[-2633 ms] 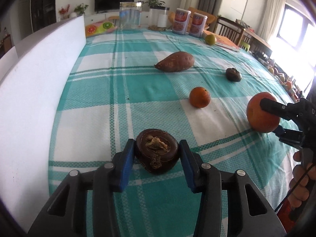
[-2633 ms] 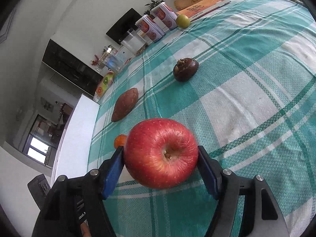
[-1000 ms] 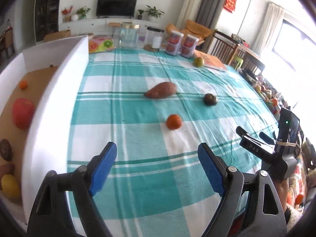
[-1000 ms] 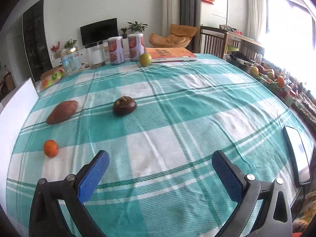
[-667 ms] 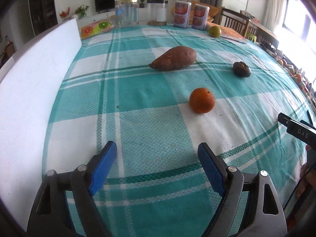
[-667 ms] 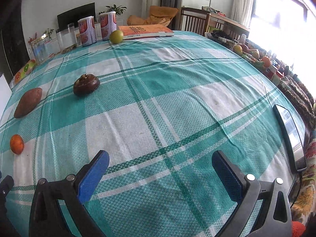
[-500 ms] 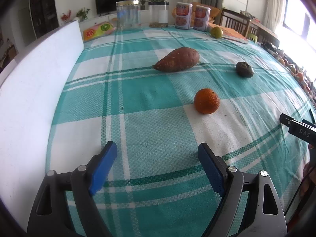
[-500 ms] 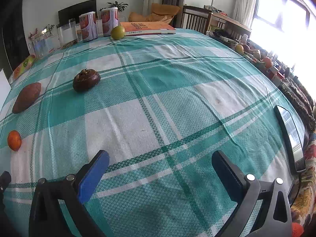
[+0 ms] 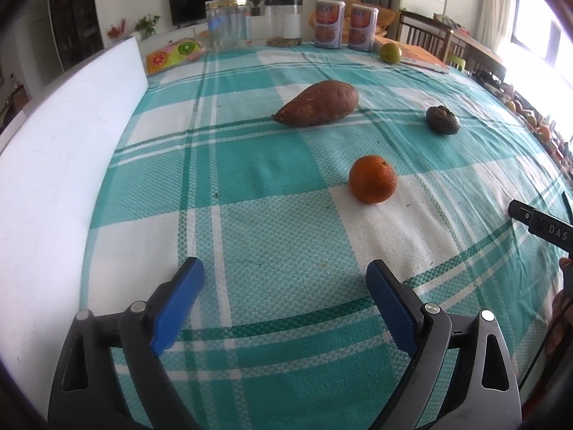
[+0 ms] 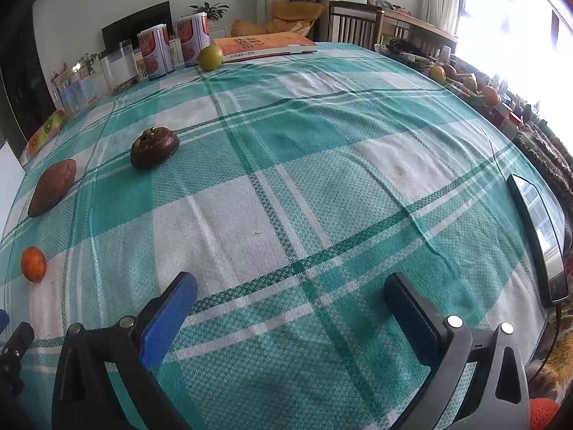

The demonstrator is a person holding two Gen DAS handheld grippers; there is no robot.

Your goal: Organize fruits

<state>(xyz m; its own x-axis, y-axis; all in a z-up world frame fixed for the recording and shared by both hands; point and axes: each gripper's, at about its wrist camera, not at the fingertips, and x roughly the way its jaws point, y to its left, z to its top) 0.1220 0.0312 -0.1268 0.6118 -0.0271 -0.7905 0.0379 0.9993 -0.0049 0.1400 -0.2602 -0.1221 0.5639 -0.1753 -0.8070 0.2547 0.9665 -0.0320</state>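
Note:
On the teal checked tablecloth lie a small orange (image 9: 373, 179), a sweet potato (image 9: 318, 108), a dark brown mangosteen (image 9: 442, 119) and a green fruit (image 9: 389, 52) at the far edge. My left gripper (image 9: 284, 288) is open and empty, low over the cloth, with the orange ahead and to the right. My right gripper (image 10: 290, 302) is open and empty; the mangosteen (image 10: 154, 148), sweet potato (image 10: 53, 187) and orange (image 10: 33, 264) lie to its left, the green fruit (image 10: 210, 57) far ahead. The right gripper's tip shows in the left wrist view (image 9: 537, 220).
A white foam box wall (image 9: 53, 150) runs along the left. Tins (image 9: 329, 24), glass jars (image 9: 225, 23) and an orange book (image 10: 263, 46) stand at the far edge. A phone (image 10: 537, 236) lies at the right table edge.
Earlier the left gripper held a mangosteen and the right an apple; both are now open and empty. In the last second both grippers dropped low toward the cloth.

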